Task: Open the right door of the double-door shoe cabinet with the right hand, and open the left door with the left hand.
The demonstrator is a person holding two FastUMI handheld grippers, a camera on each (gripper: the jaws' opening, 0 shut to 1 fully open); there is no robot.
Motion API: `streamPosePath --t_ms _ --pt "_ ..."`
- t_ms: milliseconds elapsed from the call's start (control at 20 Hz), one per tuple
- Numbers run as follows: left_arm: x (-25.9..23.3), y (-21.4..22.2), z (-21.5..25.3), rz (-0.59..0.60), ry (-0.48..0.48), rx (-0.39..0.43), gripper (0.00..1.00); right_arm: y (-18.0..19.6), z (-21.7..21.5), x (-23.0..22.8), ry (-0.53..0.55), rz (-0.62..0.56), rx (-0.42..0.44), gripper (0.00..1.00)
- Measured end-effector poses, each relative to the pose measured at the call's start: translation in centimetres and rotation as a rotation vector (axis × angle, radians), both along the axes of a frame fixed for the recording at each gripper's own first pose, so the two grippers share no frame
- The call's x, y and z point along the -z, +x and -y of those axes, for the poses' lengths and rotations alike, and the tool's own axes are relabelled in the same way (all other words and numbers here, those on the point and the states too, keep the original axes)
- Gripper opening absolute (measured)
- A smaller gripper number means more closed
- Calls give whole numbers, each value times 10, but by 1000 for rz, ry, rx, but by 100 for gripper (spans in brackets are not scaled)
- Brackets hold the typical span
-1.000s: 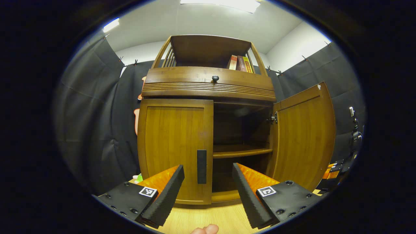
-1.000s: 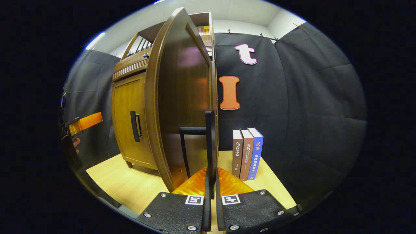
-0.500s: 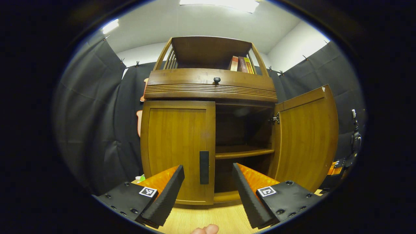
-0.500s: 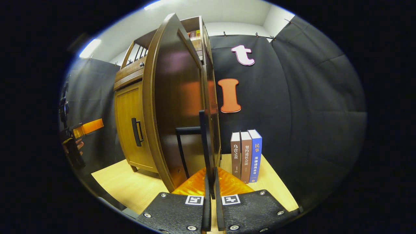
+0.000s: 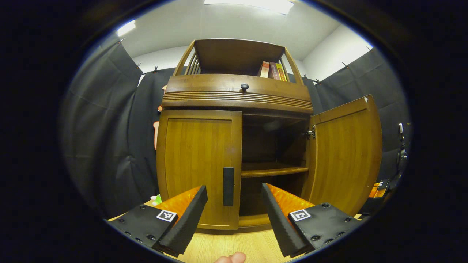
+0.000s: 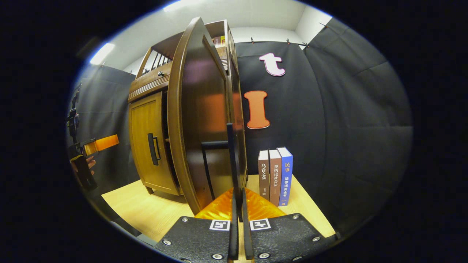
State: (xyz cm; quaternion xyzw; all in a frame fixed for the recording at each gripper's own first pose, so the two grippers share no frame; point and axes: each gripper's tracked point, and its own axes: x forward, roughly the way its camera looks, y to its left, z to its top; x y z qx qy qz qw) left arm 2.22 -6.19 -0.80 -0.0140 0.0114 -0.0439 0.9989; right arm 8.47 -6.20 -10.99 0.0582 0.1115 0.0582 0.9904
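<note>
The wooden shoe cabinet's left door (image 5: 197,164) is closed, and its black handle (image 5: 228,186) stands just beyond and between my left gripper's fingers. My left gripper (image 5: 234,188) is open, a short way in front of that door and touching nothing. The right door (image 5: 343,153) stands swung wide open. In the right gripper view, my right gripper (image 6: 237,193) is shut on the right door's black handle (image 6: 230,153), beside the door's dark outer face (image 6: 203,120). Farther off to the left are the left gripper (image 6: 98,143) and the left door handle (image 6: 153,146).
Three upright books (image 6: 275,175) stand on the light wooden table (image 6: 146,208) right of the open door. Inside the cabinet is a bare shelf (image 5: 272,170). Above are a drawer knob (image 5: 244,87) and books (image 5: 270,70) on the top shelf. A fingertip (image 5: 230,258) shows below.
The right door has swung slightly wider with my right gripper still on its handle. My left gripper has stayed open and almost still in front of the left door.
</note>
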Motion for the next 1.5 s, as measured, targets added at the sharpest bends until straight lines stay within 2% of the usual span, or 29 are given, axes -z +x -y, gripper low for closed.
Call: streamPosePath --t_ms 50,100,150,250,450,650,850,1000,1050,1100,1150,1200,1300,1500 --pt "1 2 0 -3 -3 -1 98 -2 2 -1 -2 1 16 5" --pt "2 3 0 -5 -4 -2 98 -4 3 -1 -7 -1 31 19" --pt "3 5 0 -8 -5 -4 98 -8 7 -3 -21 1 54 5" --pt "6 12 -1 -14 -11 -3 98 -16 21 -6 -63 -2 111 5" --pt "15 22 0 -37 -44 13 99 -35 11 -32 -29 39 146 4" --pt "13 27 -1 -28 -16 6 98 -44 -7 -48 -44 57 122 4" --pt "9 40 -14 -16 -5 -16 96 -39 -43 -64 16 85 68 3" --pt "12 39 -24 -27 -9 -38 94 -32 -63 -67 -16 100 31 4" --pt "13 39 -29 -31 -8 -50 94 -30 -69 -66 -22 105 23 20" --pt "15 38 -34 -37 -8 -60 94 -27 -76 -68 -9 115 12 20" --pt "17 37 -39 -41 -8 -72 94 -26 -86 -69 12 121 -7 8" --pt "17 37 -44 -44 -7 -83 94 -23 -93 -67 25 119 -20 24" --pt "15 39 -51 -43 -6 -98 94 -19 -99 -63 33 110 -32 26" --pt "8 44 -60 -25 20 -115 94 -22 -109 -57 45 92 -54 77"
